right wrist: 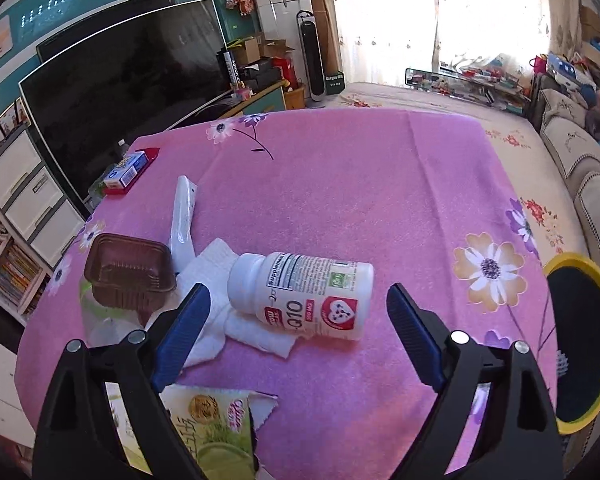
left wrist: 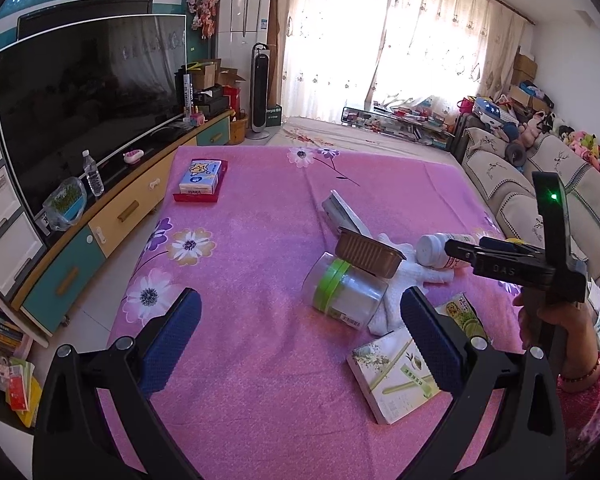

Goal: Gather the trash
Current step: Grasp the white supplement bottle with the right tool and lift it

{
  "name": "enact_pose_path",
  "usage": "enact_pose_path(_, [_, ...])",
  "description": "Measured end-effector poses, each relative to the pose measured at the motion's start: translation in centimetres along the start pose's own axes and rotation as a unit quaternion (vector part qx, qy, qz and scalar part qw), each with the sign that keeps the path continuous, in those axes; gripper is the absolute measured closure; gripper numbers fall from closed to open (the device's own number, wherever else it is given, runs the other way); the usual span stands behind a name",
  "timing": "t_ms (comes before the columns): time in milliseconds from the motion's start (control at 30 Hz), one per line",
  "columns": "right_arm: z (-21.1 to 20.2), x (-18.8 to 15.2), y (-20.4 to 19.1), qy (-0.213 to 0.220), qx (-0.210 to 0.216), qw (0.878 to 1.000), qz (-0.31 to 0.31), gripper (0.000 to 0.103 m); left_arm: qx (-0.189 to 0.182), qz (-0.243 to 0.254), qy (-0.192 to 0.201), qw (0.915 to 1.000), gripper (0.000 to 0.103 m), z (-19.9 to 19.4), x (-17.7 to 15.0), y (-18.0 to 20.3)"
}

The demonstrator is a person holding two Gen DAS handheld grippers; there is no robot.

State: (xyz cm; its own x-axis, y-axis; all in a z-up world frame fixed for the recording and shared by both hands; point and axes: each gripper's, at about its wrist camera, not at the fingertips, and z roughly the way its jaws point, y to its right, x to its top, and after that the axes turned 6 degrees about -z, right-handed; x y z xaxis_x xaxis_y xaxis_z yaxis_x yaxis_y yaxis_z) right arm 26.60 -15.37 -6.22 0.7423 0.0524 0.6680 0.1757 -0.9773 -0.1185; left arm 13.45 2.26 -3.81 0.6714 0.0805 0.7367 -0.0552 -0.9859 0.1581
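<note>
A white supplement bottle [right wrist: 300, 294] lies on its side on the pink flowered cloth [right wrist: 340, 184], partly on a white paper towel [right wrist: 212, 276]. My right gripper [right wrist: 298, 292] is open, a finger on each side of the bottle and neither pad touching it. In the left wrist view the right gripper [left wrist: 460, 250] reaches the bottle [left wrist: 434, 248] from the right. My left gripper [left wrist: 300, 300] hangs open and empty, short of a clear jar with a green lid [left wrist: 346, 292]. A brown plastic tray [left wrist: 370, 254] leans on the jar.
A green tea box [left wrist: 396, 376] and a torn snack packet [right wrist: 216, 432] lie near the front edge. A flat white wrapper [right wrist: 184, 212] lies behind the tray. A yellow-rimmed black bin [right wrist: 580, 344] stands at the right. A tissue box [left wrist: 200, 178] sits far left. A sofa [left wrist: 540, 200] is at the right.
</note>
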Motion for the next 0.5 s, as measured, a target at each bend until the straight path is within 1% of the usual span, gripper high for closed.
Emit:
enact_pose_path(100, [1.3,0.2,-0.9,-0.004,-0.031,1.0,0.002,0.016,-0.006,0.004,-0.004,1.0,0.005,0.3,-0.1,0.1])
enact_pose_path(133, [1.7,0.3,-1.1,-0.006,-0.035,0.999,0.004,0.015,-0.008,0.005,-0.005,0.9999,0.005,0.4,0.0,0.0])
enact_pose_path(367, [3.7,0.6,-1.6,-0.025,-0.078,0.997,-0.003,0.015,-0.02,-0.001,-0.012,0.9997,0.005,1.1,-0.4,-0.6])
enact_pose_path(400, [4.0,0.5,-1.5,-0.028,-0.084,0.996,-0.004,0.018,-0.021,-0.001,-0.014,0.9997,0.005,1.2,-0.5,-0.6])
enact_pose_path(433, [4.1,0.4,-1.3,-0.03,-0.088,0.996,-0.002,0.023,-0.022,-0.001,-0.015,0.9996,0.005,1.3,-0.5,-0.6])
enact_pose_path(500, [3.9,0.4,-1.1,-0.027,-0.094,0.995,0.0,0.023,-0.024,0.002,-0.016,0.9996,0.005,1.4,-0.6,-0.6])
